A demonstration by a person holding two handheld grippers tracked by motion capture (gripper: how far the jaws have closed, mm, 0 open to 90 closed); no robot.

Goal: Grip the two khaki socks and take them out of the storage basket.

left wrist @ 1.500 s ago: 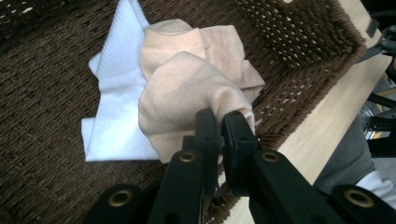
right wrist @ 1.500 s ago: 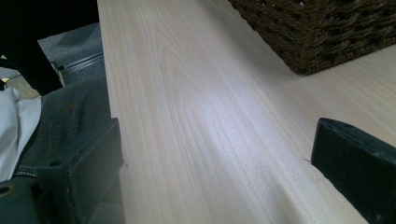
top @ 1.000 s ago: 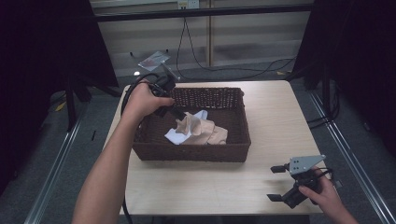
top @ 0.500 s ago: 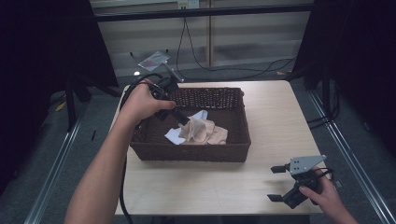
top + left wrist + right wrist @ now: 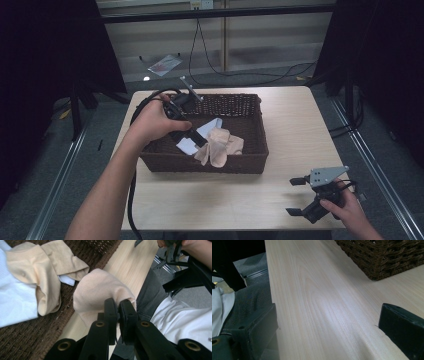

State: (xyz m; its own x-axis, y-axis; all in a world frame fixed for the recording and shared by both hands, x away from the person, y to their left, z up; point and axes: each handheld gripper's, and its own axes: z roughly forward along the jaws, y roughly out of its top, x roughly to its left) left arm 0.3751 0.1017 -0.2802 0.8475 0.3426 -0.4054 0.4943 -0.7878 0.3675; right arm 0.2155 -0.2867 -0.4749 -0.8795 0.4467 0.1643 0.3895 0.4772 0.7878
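The left gripper [image 5: 196,140] reaches into the basket [image 5: 252,162] from its left side, and its jaws are pinched tight on a fold of the beige sock [image 5: 100,293]. In the left gripper view the sock bunches over the jaw tips and hangs above the basket's near rim, with bare table [image 5: 132,262] past it. Gripping it by one fold rather than the middle lets the rest trail free, which suits lifting it out over the rim. In the high view the sock [image 5: 216,147] drapes against the near wall of the basket, just right of the gripper.

Another beige sock [image 5: 37,277] and a white cloth [image 5: 13,300] lie flat on the basket floor, touching each other, apparently left for later.

The right gripper [image 5: 301,196] rests low at the table's [image 5: 295,120] near right corner, well apart from the basket. Its jaws stand wide apart with nothing between them but wood, as the right gripper view shows, where the basket's corner [image 5: 387,257] sits at the far top. It looks parked there, out of the way and ready to take the sock if it is passed across
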